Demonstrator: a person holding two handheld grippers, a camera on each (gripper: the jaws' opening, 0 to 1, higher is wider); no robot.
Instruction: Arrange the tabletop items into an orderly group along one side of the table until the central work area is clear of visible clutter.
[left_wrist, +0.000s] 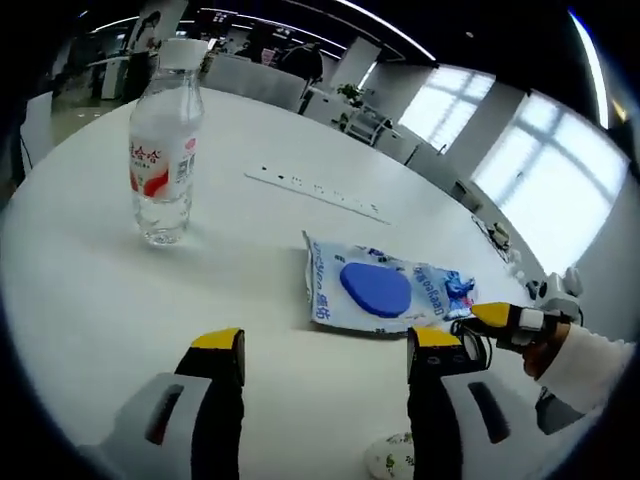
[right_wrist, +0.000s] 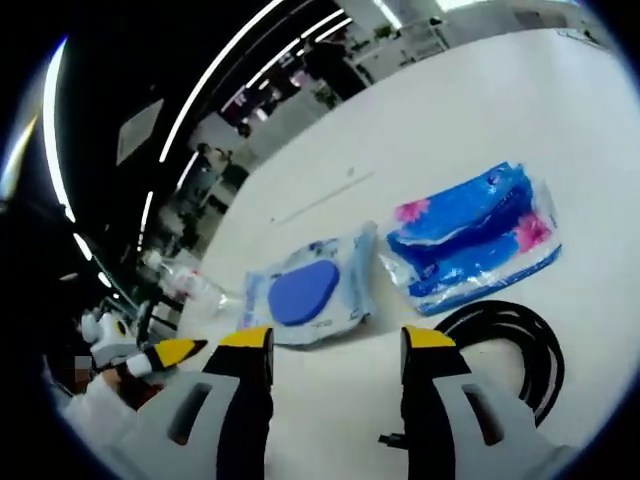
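White table (left_wrist: 90, 300) under me: wipes pack (left_wrist: 385, 290) at twelve o'clock, both my left gripper (left_wrist: 325, 350) and right gripper (right_wrist: 335, 345) spread apart, possibly a bottle (left_wrist: 162, 150) at ten.

Left gripper (left_wrist: 325, 352): two black jaws, each tipped with a yellow pad, seated in pale grey housings with dark slots. Right gripper (right_wrist: 336, 350): same build, black jaws, yellow tips, grey bodies. White sleeve (left_wrist: 590, 368) on the person's arm at the right.
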